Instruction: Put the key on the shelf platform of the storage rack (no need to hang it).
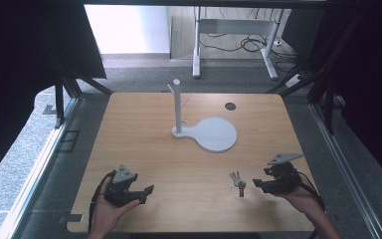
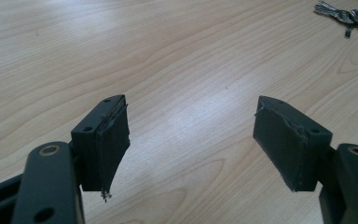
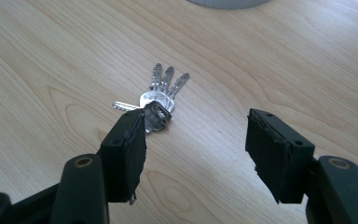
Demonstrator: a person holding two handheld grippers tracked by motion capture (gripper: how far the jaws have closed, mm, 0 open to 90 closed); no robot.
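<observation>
A bunch of silver keys [image 1: 238, 181] lies flat on the wooden table [image 1: 144, 144] near its front right. My right gripper [image 1: 259, 180] rests just to the right of the bunch, open, with nothing between its jaws. In the right gripper view the keys [image 3: 161, 95] lie just beyond the left jaw's tip, and the gap of the gripper [image 3: 196, 116] holds bare wood. My left gripper [image 1: 146, 194] sits at the front left, open and empty, well away from the bunch. The left gripper view has its jaws wide apart [image 2: 191, 105] and the keys [image 2: 347, 16] far off at top right.
A white stand [image 1: 177, 107] with an upright post, short pegs and a round flat base [image 1: 216, 135] stands at the table's middle back. A dark round hole [image 1: 230, 106] lies behind it. The base's edge [image 3: 228, 3] lies beyond the keys.
</observation>
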